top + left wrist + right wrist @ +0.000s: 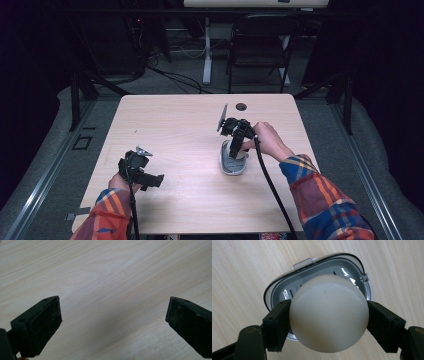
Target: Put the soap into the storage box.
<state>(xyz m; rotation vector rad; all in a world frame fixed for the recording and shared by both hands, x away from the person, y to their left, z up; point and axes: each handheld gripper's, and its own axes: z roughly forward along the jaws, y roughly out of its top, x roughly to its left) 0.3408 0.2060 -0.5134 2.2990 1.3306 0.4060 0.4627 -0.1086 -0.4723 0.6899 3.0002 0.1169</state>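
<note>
A: What is the right gripper [329, 322] doing?

B: It is squeezing a round white soap [329, 313] between its two black jaws. The soap is hanging just above a grey soap dish [279, 291].

A: Where is the dish sitting?

B: On the wooden table [175, 125], near the right side.

A: And the left gripper [113, 320]?

B: Its jaws are standing wide apart over bare wood, well away from the dish.

No readable text, label or number anywhere.
</note>
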